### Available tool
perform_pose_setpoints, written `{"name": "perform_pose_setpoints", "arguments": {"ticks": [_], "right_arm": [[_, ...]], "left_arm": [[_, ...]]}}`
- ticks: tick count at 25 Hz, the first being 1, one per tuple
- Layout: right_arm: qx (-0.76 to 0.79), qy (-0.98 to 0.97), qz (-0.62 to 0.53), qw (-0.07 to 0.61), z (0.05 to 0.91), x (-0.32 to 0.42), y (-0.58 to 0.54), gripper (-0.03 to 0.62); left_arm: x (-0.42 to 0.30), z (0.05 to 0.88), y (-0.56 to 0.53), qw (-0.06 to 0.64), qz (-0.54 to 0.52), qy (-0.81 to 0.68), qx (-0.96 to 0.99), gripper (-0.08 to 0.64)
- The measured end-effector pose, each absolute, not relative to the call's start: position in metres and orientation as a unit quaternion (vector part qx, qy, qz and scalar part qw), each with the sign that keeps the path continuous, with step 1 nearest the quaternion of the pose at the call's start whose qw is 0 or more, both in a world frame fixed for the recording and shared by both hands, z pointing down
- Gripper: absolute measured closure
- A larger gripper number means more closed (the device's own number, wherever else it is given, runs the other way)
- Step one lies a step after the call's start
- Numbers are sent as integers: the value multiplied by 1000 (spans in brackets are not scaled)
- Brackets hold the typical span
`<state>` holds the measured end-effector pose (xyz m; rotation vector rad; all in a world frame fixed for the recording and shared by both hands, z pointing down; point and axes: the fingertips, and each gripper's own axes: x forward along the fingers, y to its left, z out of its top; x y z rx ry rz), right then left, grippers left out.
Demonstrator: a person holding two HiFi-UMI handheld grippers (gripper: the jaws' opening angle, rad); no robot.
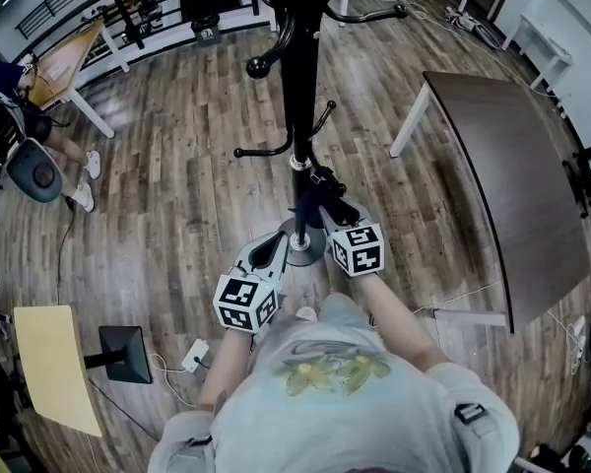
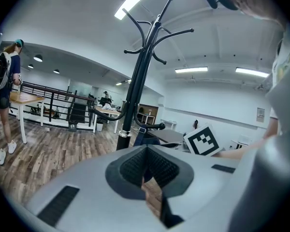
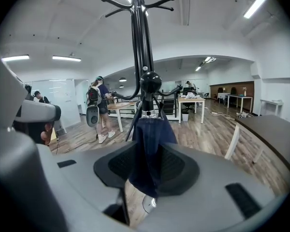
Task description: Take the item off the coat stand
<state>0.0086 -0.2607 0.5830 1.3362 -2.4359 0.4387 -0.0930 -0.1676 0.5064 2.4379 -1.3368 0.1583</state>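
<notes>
Pinching the dark blue cloth (image 3: pixel 152 134) hung low on the coat stand (image 3: pixel 139 47), right gripper (image 3: pixel 150 167) fingers clamped. Any risk?
— Left gripper (image 2: pixel 147 164) fingers pressed together, empty. Yank sideways and it may snag the hook (image 3: pixel 150 82), tipping the stand.

The coat stand (image 1: pixel 297 67) runs past the head view's far edge, which cuts off its upper hooks. The right gripper view crops its crown too. In the head view the dark blue cloth (image 3: pixel 152 149) is mostly hidden behind the right gripper (image 1: pixel 322 193), and which hook carries it cannot be told. The left gripper (image 1: pixel 276 246) and the right one partly cover the stand's base (image 1: pixel 303 252). At far left, a person (image 2: pixel 5 81) is cut by the left gripper view's edge.
</notes>
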Motion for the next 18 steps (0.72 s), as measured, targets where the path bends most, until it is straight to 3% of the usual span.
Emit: {"name": "perform_pose_setpoints", "arguments": {"ticks": [4,18], "right_arm": [[467,-855,148,171,583,8,-259,555],[456,-861,154,164,579,6,-257,571]], "left_arm": [[-94,506,-165,178,55,-474,861,545],[-95,506,-165,179,53,-473,861,545]]}}
